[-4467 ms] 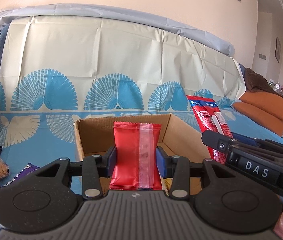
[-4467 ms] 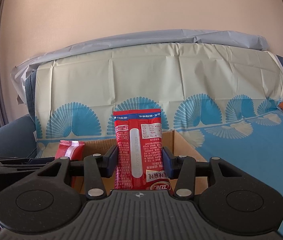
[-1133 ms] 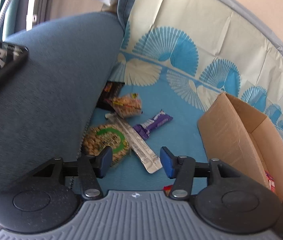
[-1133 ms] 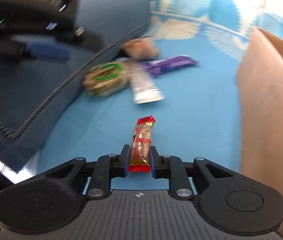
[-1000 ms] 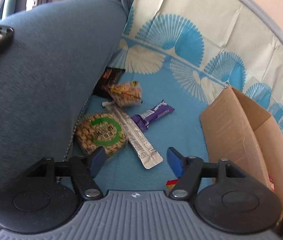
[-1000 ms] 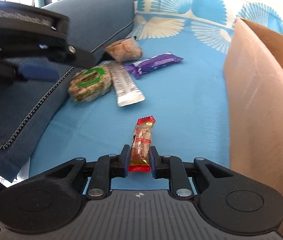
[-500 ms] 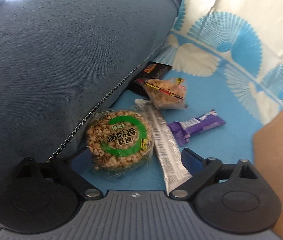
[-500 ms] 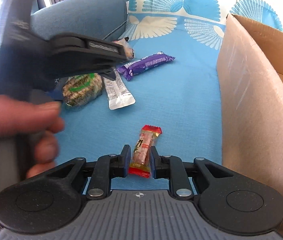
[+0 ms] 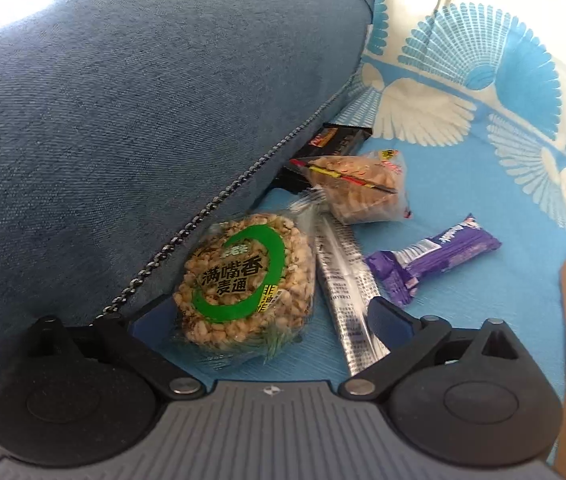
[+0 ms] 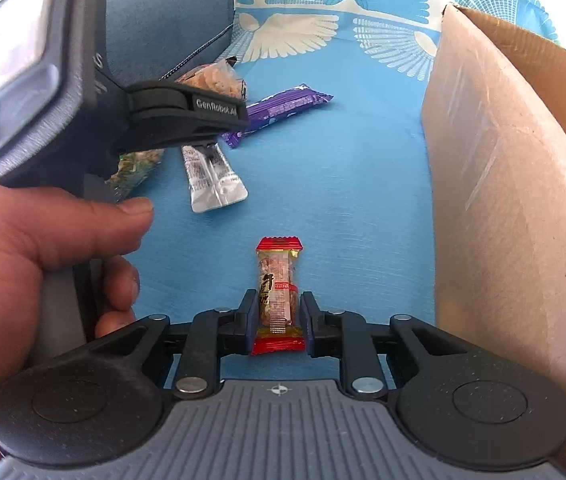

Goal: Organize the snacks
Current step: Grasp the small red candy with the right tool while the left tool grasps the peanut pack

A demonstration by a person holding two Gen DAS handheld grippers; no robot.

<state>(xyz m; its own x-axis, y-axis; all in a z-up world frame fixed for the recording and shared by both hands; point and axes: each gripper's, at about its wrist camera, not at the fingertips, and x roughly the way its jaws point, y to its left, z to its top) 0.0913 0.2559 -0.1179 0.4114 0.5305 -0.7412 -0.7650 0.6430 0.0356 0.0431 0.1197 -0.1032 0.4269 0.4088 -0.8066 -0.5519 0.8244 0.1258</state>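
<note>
My left gripper (image 9: pixel 261 320) is open, its fingers on either side of a round puffed-grain cake in a clear wrapper with a green ring (image 9: pixel 243 280), lying on the blue cloth against the sofa arm. My right gripper (image 10: pixel 277 316) is shut on a small red and yellow candy bar (image 10: pixel 277 292), low over the cloth. A silver stick pack (image 9: pixel 347 288), a purple bar (image 9: pixel 435 260) and a clear bag of peanuts (image 9: pixel 359 184) lie beside the grain cake. The cardboard box (image 10: pixel 523 184) stands to the right.
The blue sofa arm (image 9: pixel 123 120) rises close on the left of the snack pile. A black packet (image 9: pixel 335 140) is tucked under its edge. The left gripper's body and the hand holding it (image 10: pixel 43 240) fill the left of the right wrist view.
My left gripper has moved down and forward to the grain cake, its fingers now around it. My right gripper still holds the candy bar, which has straightened between the fingers.
</note>
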